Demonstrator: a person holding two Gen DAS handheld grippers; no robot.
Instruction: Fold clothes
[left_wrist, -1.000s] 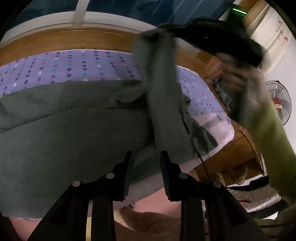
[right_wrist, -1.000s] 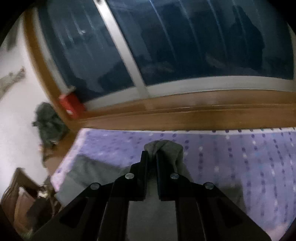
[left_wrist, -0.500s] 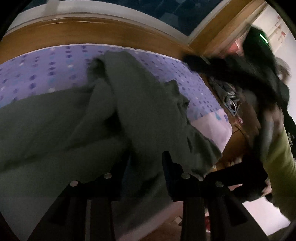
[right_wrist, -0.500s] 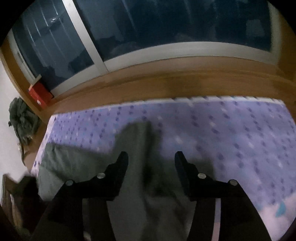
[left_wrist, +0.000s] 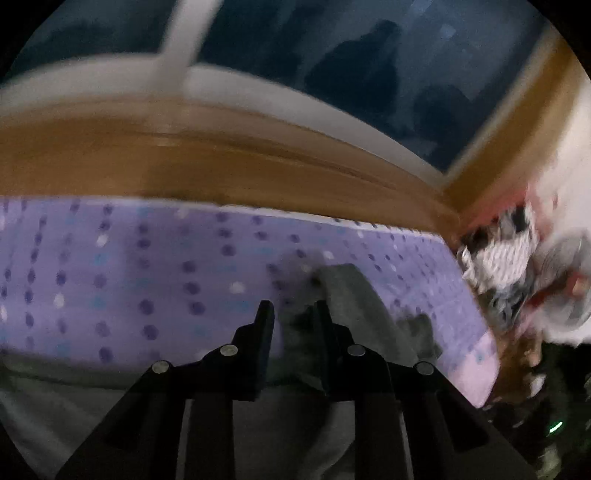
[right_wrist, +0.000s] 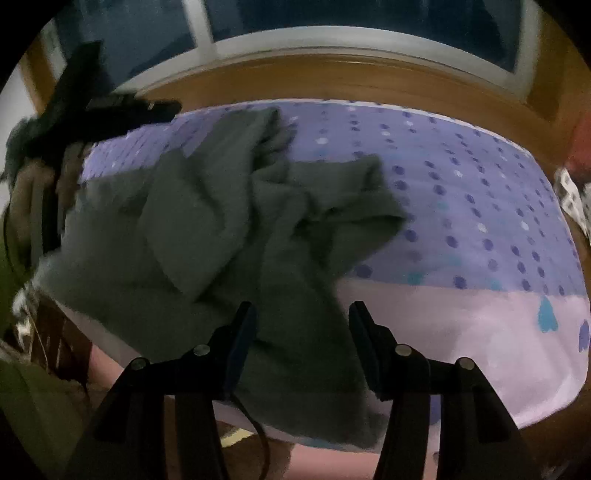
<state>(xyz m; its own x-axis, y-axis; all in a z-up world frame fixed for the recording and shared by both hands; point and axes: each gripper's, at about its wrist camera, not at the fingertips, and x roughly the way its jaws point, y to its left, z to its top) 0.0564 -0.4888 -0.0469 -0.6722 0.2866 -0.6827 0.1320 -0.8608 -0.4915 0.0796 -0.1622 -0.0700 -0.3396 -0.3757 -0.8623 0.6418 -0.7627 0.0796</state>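
Observation:
A dark green garment (right_wrist: 221, 229) lies crumpled on the purple dotted bedsheet (right_wrist: 480, 199), spreading over the bed's left front part and its near edge. My right gripper (right_wrist: 301, 332) is open and empty, just above the garment's near part. My left gripper (left_wrist: 293, 325) is open, with a fold of the garment (left_wrist: 354, 306) lying in the gap and to the right of it; nothing is clamped. The left gripper also shows as a dark blurred shape at the upper left of the right wrist view (right_wrist: 110, 107).
A wooden headboard ledge (left_wrist: 221, 162) and a dark window (left_wrist: 369, 66) run behind the bed. A patterned heap (left_wrist: 506, 251) and a fan (left_wrist: 565, 280) stand at the bed's right end. The person's green sleeve (right_wrist: 22, 406) is at lower left.
My right gripper opened and let go of the garment, which dropped onto the bed; it then pulled back toward the near edge. My left gripper swung up and toward the headboard.

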